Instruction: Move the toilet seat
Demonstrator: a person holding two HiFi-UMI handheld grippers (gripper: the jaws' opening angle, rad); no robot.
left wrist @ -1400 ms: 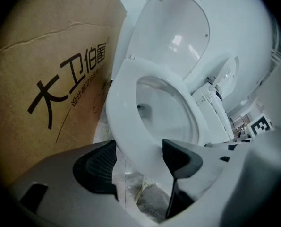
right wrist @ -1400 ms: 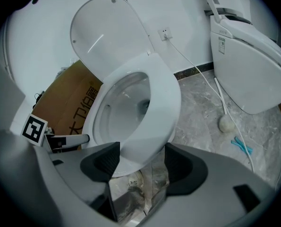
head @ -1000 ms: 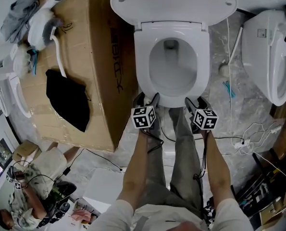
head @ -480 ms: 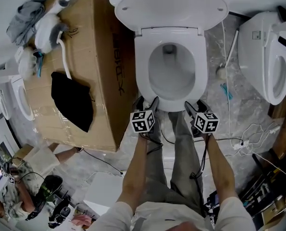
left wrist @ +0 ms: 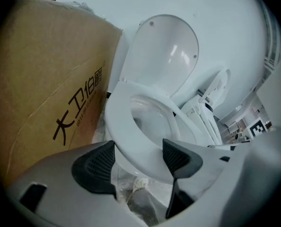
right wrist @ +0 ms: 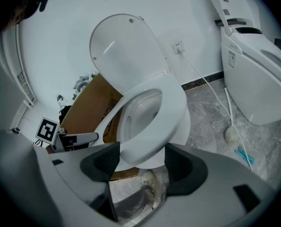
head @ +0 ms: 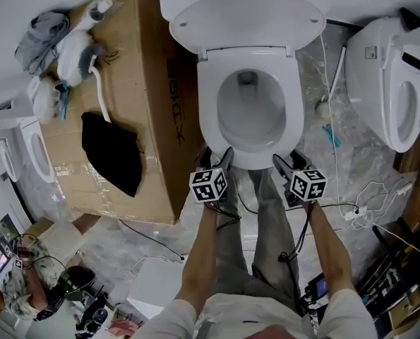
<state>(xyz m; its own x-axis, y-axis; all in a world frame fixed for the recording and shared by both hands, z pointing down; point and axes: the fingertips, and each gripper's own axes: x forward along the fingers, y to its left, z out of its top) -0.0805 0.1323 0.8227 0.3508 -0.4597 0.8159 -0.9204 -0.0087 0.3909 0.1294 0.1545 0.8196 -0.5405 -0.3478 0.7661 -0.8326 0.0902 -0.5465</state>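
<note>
The toilet seat point(head: 206, 97) is seen lying down on the bowl at upper centre of the frame, lid point(head: 246, 16) raised, with the left gripper point(head: 219, 154) and right gripper point(head: 287, 162) held spread, nothing pinched, just before its front rim, so the move is judged not yet begun.

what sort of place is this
Likely a storeroom or test space for bathroom fixtures, not a home bathroom: a second toilet stands beside the open toilet, with a large cardboard box on its other side.
</note>
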